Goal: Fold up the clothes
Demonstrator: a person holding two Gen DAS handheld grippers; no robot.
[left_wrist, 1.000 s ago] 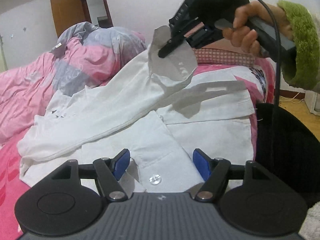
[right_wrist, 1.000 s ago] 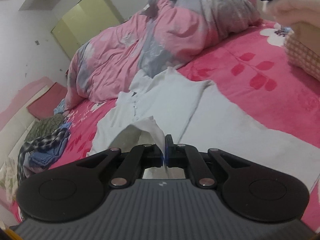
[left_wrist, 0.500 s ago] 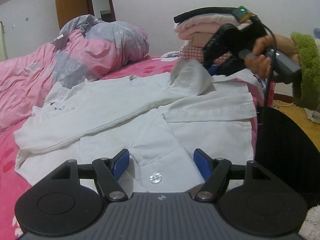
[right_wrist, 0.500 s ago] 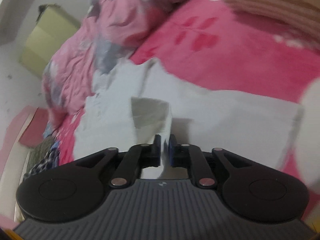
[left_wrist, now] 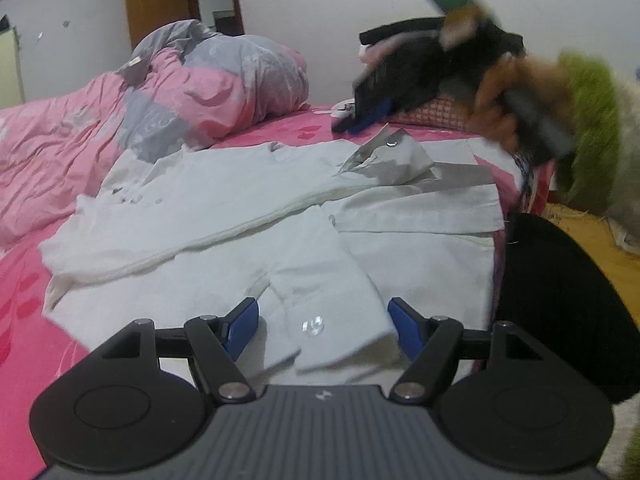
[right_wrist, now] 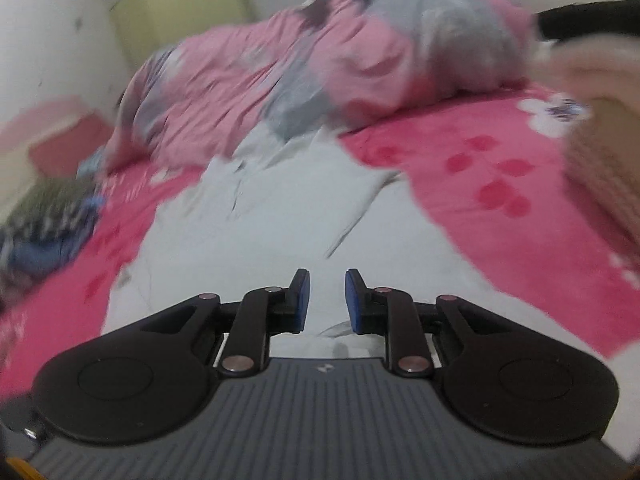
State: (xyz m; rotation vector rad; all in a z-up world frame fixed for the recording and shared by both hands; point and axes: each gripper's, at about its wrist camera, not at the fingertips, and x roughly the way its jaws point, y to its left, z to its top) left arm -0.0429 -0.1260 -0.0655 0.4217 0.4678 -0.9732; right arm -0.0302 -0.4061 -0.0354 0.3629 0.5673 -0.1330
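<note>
A white button shirt [left_wrist: 248, 216] lies spread on the pink bed, both sleeves folded across its body. One cuff [left_wrist: 332, 320] with a button lies between the pads of my left gripper [left_wrist: 322, 326], which is open and low over it. The other cuff [left_wrist: 394, 158] lies at the far side. My right gripper [left_wrist: 366, 118] is blurred, just above that far cuff, open and empty. In the right wrist view the right gripper [right_wrist: 327, 300] is open above the shirt [right_wrist: 272, 236].
A pink and grey quilt [left_wrist: 168, 96] is heaped at the back of the bed. Folded clothes [left_wrist: 404, 36] are stacked at the far right. A black cushion-like object [left_wrist: 560, 300] stands at the bed's right edge. Dark clothes [right_wrist: 44, 224] lie at left.
My right gripper carried the sleeve cuff down across the shirt, laid it there, opened and lifted off it. My left gripper has stayed open over the near cuff.
</note>
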